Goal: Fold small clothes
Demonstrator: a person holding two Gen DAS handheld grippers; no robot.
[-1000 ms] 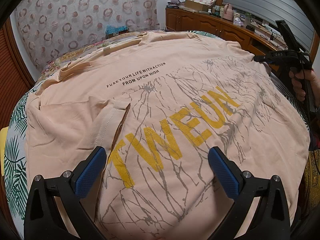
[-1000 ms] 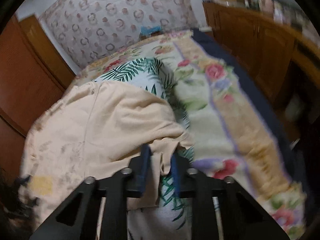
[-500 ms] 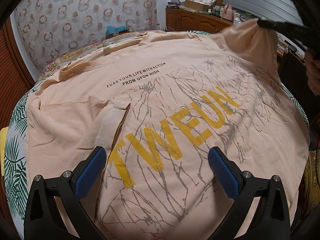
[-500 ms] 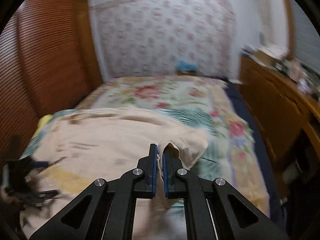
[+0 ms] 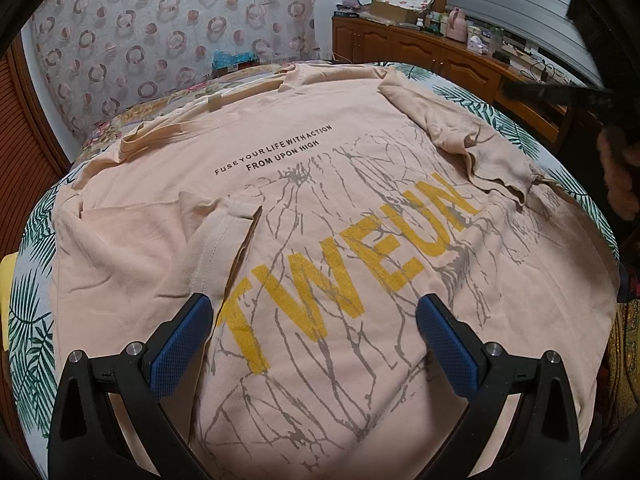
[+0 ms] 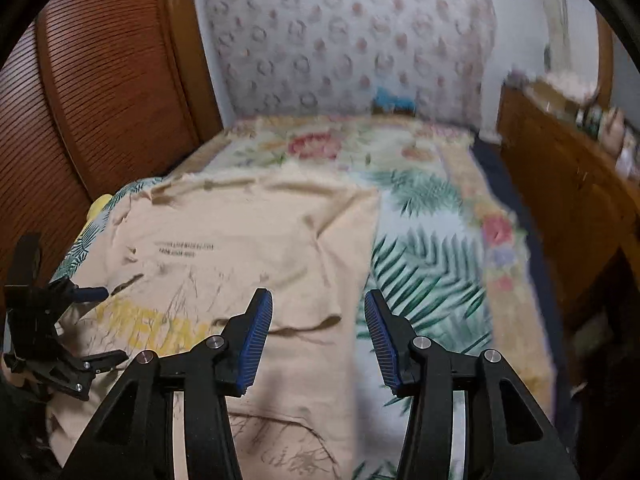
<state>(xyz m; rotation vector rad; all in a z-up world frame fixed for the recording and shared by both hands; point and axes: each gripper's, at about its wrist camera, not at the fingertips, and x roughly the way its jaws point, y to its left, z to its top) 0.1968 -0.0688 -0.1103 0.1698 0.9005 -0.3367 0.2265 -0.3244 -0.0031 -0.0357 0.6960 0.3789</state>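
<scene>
peach t-shirt flat on bed, left claw wide open above hem, right claw open, empty

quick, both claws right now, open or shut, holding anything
Left claw: open, empty, over the shirt.
Right claw: open, empty, above the shirt's right edge.

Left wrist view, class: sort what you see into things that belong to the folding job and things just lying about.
Belongs to the job:
T-shirt
right sleeve, folded in
left sleeve, folded in
left gripper, open
right gripper, open

Just lying about:
bedspread
curtain
sideboard
pink jug
</scene>
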